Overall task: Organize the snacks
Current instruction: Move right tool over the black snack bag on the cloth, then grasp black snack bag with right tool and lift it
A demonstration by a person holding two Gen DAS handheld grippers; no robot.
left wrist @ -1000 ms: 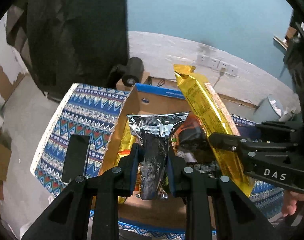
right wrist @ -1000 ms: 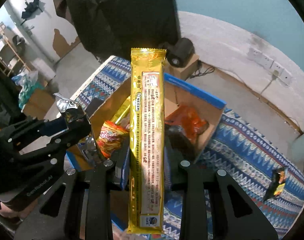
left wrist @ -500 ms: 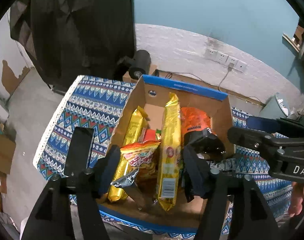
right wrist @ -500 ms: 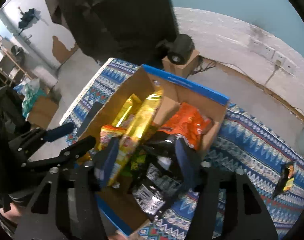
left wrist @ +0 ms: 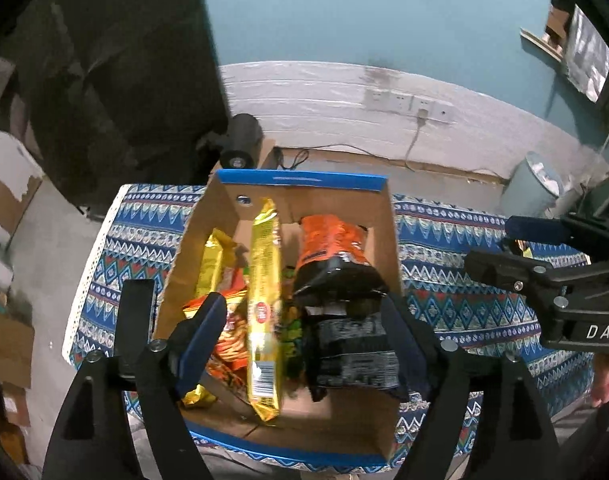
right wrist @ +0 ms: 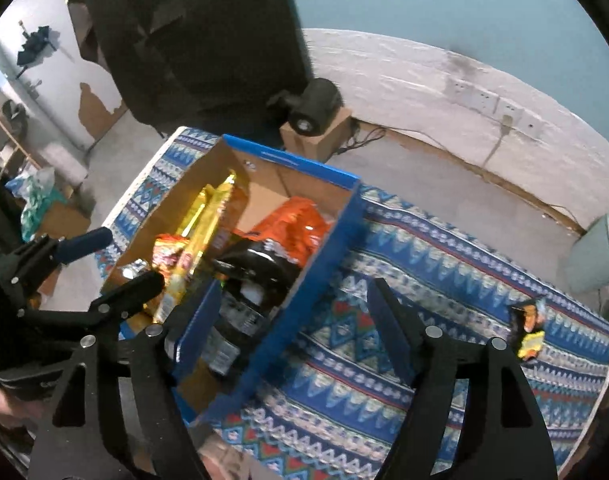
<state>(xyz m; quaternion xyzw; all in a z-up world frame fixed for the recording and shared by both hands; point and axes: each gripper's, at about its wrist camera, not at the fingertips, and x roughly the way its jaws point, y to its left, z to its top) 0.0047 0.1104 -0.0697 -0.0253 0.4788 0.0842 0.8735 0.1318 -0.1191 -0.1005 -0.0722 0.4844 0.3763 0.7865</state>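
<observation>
The one snack I can see outside the cardboard box [right wrist: 316,240] is a small orange-and-yellow packet [right wrist: 529,330] lying on the patterned cloth [right wrist: 424,280], well apart from the box, toward the far right edge. If I reach for it carelessly, I judge two things could go wrong: my right gripper [right wrist: 292,336] sits just beside the box's right wall, so a sideways swing could knock the box askew, and the packet lies flat and near the cloth's edge, so a shallow pinch might push it off.

My right gripper stands wide apart and holds nothing; cloth shows between its fingers. My left gripper [left wrist: 304,340] is also spread wide and empty, hovering over the box, where the long gold packet [left wrist: 264,308], the orange bag [left wrist: 332,240] and a black packet [left wrist: 352,348] lie inside.
</observation>
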